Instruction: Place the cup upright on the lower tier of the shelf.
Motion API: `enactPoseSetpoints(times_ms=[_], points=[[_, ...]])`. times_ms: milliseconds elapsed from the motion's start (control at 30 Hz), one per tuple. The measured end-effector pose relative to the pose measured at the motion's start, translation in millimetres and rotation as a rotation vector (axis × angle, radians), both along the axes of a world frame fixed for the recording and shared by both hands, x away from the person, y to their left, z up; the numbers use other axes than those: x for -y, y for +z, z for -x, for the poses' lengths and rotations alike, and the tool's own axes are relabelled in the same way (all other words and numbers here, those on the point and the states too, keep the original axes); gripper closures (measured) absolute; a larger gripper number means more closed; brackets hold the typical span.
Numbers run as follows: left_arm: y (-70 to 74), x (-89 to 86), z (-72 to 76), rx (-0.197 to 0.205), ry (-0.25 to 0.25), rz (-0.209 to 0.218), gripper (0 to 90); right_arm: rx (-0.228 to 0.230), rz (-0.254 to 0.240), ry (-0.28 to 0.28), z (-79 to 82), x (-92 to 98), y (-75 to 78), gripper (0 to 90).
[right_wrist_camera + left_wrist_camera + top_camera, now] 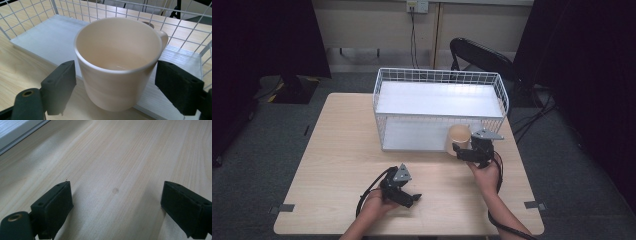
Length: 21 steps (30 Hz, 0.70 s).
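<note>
right gripper is sitting open around the beige mug by the wire rack; left gripper is hovering open over the table

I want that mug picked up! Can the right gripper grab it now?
Probably yes. The right gripper is open with one jaw on each side of the mug, and nothing sits between them, so closing should catch it.

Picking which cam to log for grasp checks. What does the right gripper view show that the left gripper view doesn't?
Right gripper view: a beige mug between the open right claw, handle turned away, pads not yet touching it, at the front of a white wire rack.
Left gripper view: the open left claw over bare table, with a pale edge at top left.
Both: light wood tabletop, black jaws apart.
</note>
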<state>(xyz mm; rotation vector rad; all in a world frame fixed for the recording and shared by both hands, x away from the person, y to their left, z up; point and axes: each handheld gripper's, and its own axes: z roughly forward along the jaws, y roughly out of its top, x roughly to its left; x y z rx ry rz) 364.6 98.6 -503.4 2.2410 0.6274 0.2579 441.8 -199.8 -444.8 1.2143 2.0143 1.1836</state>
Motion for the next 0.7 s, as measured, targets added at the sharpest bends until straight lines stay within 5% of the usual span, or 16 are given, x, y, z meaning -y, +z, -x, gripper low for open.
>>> enactPoseSetpoints(times_ms=[267,700], points=[[0.0,0.0,0.0,0.0,0.0,-0.001,9.8,0.0,0.018,-0.023,-2.0,-3.3,-3.4,20.9],[0.0,0.0,0.0,0.0,0.0,0.0,9.8,0.001,0.046,-0.044,-6.8,-9.7,-3.8,42.0]])
